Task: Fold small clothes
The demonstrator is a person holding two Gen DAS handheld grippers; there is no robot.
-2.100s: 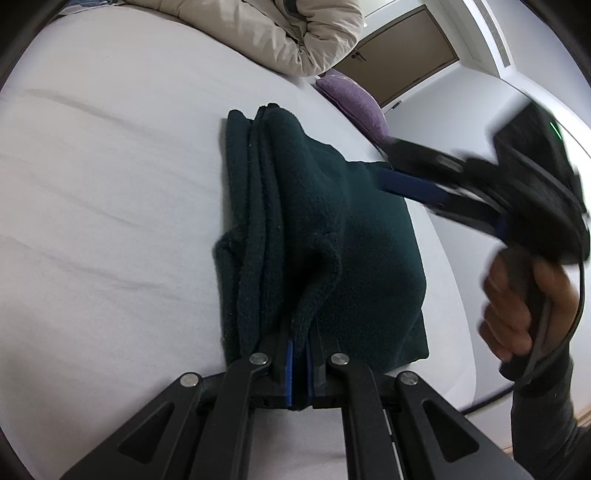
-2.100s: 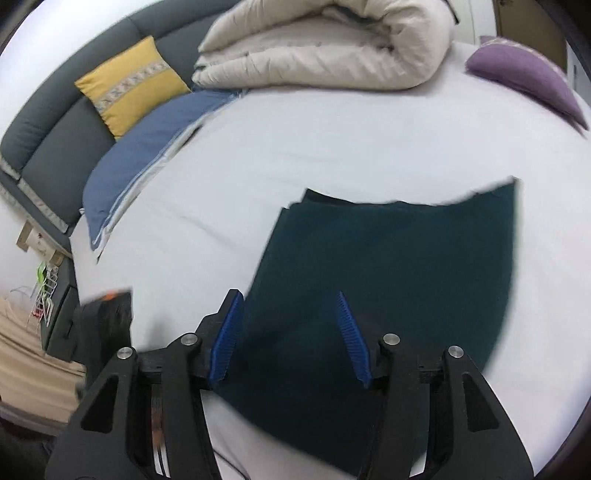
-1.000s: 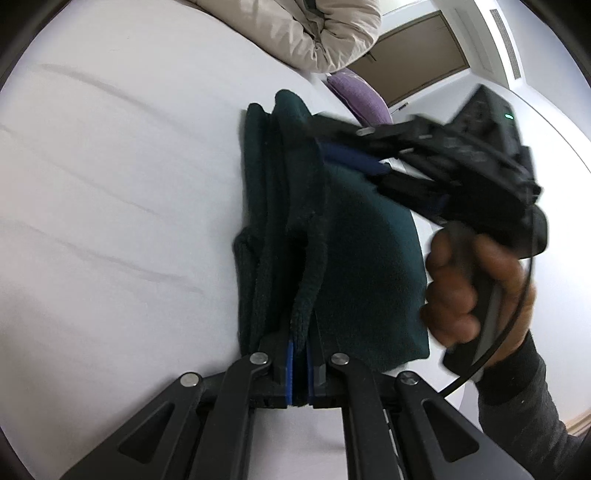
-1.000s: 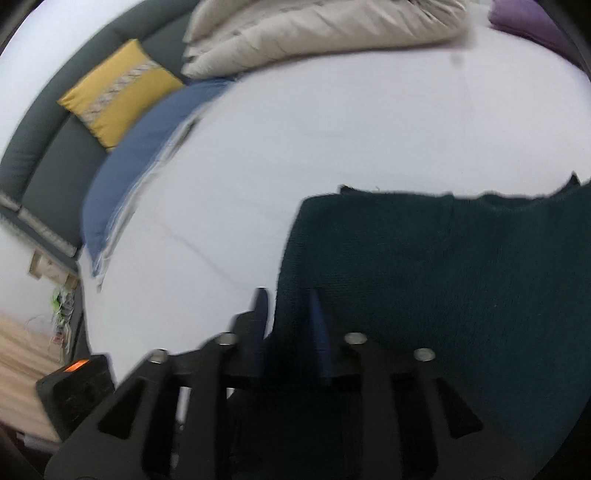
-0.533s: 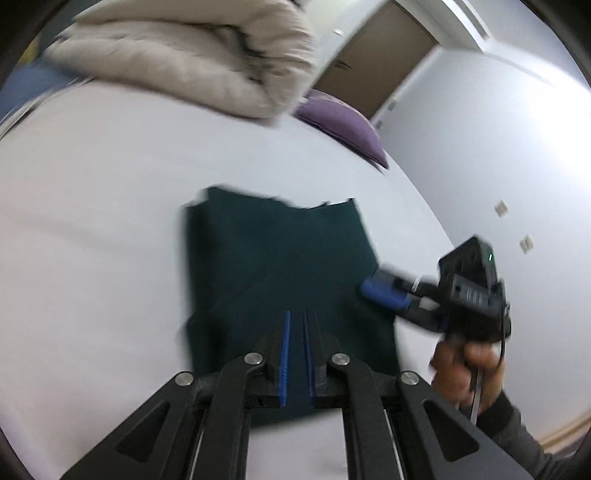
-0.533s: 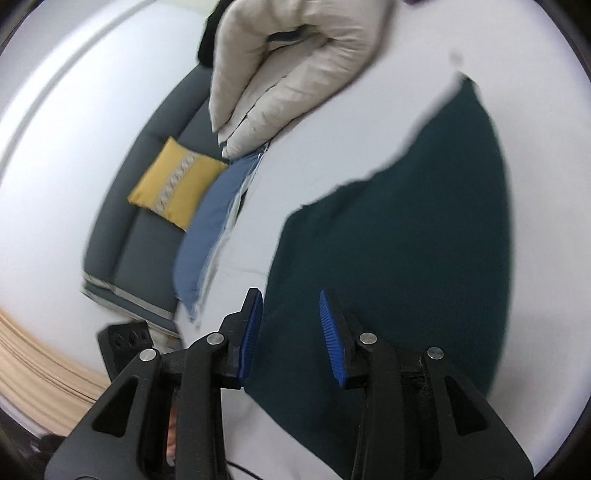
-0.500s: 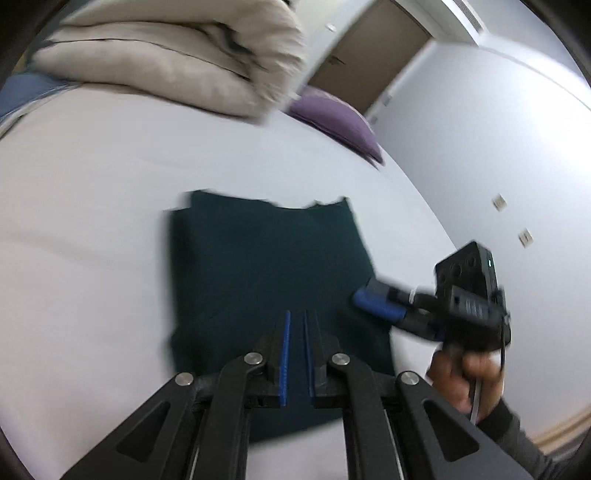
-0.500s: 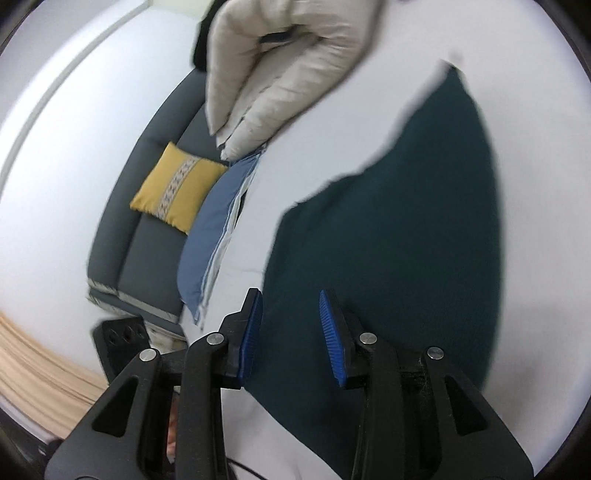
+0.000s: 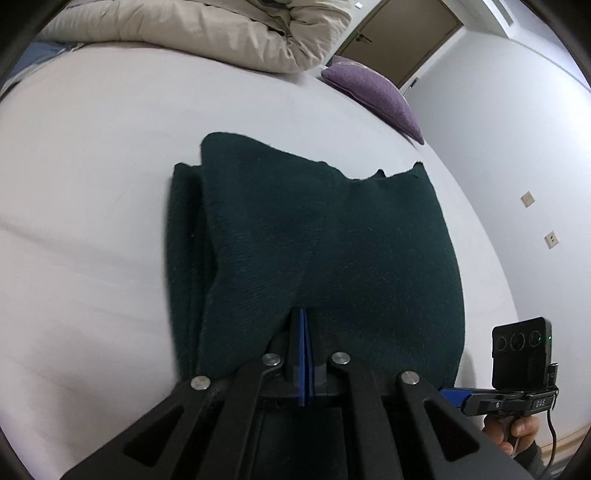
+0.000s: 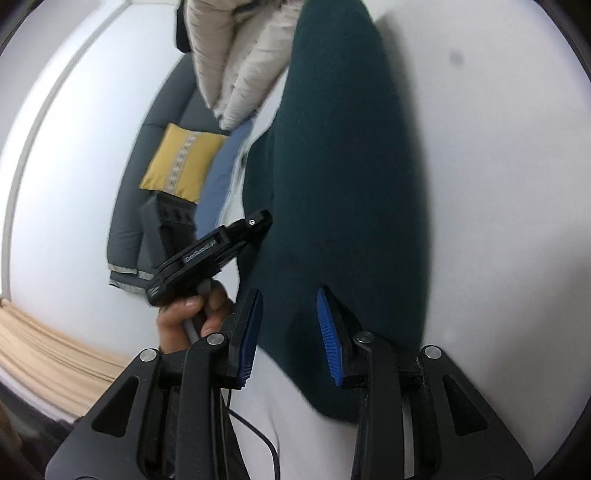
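Note:
A dark green knitted garment [image 9: 325, 243] lies folded on the white bed [image 9: 92, 155]. My left gripper [image 9: 302, 325] is shut, its blue pads pressed together at the garment's near edge; cloth drapes over the fingers, and whether any is pinched is hidden. In the right wrist view the garment [image 10: 340, 177] stretches away from the camera. My right gripper [image 10: 290, 325] is open, its blue pads apart over the garment's near corner, holding nothing. The right gripper also shows at the lower right of the left wrist view [image 9: 458, 397].
A rolled beige duvet [image 9: 207, 29] and a purple pillow [image 9: 373, 92] lie at the far end of the bed. A grey sofa with a yellow cushion [image 10: 181, 166] and a blue cloth [image 10: 221, 173] stand to the left. A door [image 9: 402, 33] is beyond.
The garment's raised fold has been laid over flat. My right gripper opened and drew back to the garment's near right corner. My left gripper has stayed shut at the near edge.

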